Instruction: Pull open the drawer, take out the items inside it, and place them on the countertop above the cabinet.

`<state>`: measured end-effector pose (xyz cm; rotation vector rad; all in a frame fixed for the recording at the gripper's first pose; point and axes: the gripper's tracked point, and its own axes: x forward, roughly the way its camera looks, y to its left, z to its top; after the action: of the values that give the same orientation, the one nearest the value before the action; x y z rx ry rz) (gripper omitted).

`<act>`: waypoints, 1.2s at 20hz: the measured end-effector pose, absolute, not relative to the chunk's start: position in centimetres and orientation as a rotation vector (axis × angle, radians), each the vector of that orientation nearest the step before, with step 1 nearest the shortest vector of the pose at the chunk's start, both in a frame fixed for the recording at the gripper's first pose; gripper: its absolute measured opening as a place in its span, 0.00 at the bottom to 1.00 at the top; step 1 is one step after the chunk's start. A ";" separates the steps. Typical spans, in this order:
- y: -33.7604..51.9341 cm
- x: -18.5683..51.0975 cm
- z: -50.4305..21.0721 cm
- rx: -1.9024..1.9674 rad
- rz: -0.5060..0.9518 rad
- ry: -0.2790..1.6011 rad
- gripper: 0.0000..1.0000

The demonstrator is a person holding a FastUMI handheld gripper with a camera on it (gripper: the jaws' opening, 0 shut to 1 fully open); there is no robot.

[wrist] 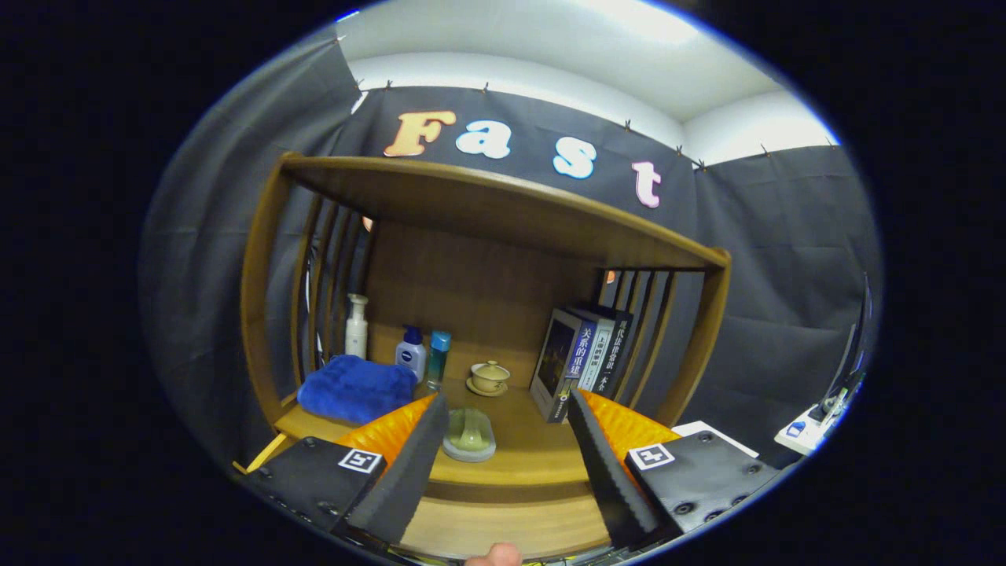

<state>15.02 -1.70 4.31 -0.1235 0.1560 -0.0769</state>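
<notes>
The tool (pixel 503 440) hangs with its fingers spread wide and empty above the bench (pixel 519 460), where a small pale-green lidded dish (pixel 469 435) sits between the fingertips, in front of a lidded teacup (pixel 489 377); it looks light, smooth and breakable, best pinched across its sides.

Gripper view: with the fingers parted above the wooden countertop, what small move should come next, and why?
Probably lower the gripper toward the cabinet front below the wooden countertop. Its fingers are open and hold nothing, and the pale green lidded dish already sits on the countertop, so any further items remain below.
</notes>
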 end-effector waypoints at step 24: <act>-2.0 0.4 -10.8 -0.026 -0.079 0.110 0.98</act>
<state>0.41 -2.01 -10.78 -0.0265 0.1097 -0.0789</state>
